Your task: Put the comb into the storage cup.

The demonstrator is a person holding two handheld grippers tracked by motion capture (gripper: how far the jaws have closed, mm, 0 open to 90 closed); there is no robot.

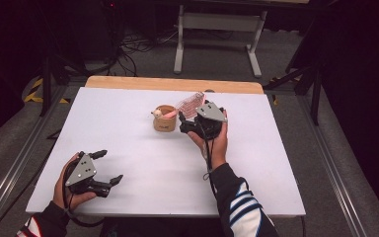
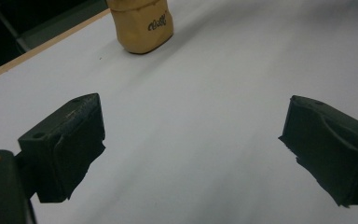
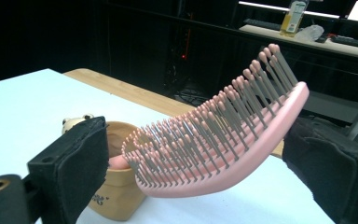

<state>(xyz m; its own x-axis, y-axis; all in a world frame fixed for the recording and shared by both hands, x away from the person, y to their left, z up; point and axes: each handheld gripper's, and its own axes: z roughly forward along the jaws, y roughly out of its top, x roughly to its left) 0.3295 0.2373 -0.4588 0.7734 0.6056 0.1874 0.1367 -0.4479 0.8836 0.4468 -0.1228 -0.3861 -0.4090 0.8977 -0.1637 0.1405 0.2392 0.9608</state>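
Observation:
A pink hairbrush [image 3: 223, 140] with grey, pink-tipped bristles leans up out of a tan cup [image 1: 165, 122], its handle end inside the cup. The brush head [image 1: 190, 103] points to the back right. My right gripper [image 1: 185, 122] is open, and in the right gripper view [image 3: 200, 158] its jaws stand on either side of the brush head; the right jaw looks close to or against the brush's back edge. The cup [image 3: 116, 196] carries a small beige figure on its rim [image 3: 77, 121]. My left gripper [image 1: 109, 167] is open and empty near the front left, aimed toward the cup [image 2: 142, 25].
The white table top [image 1: 143, 163] has a wooden strip [image 1: 172, 84] along its far edge. Beyond it stand a white table frame [image 1: 217, 29] and cables on the floor. A dark stand [image 1: 306, 74] is at the back right.

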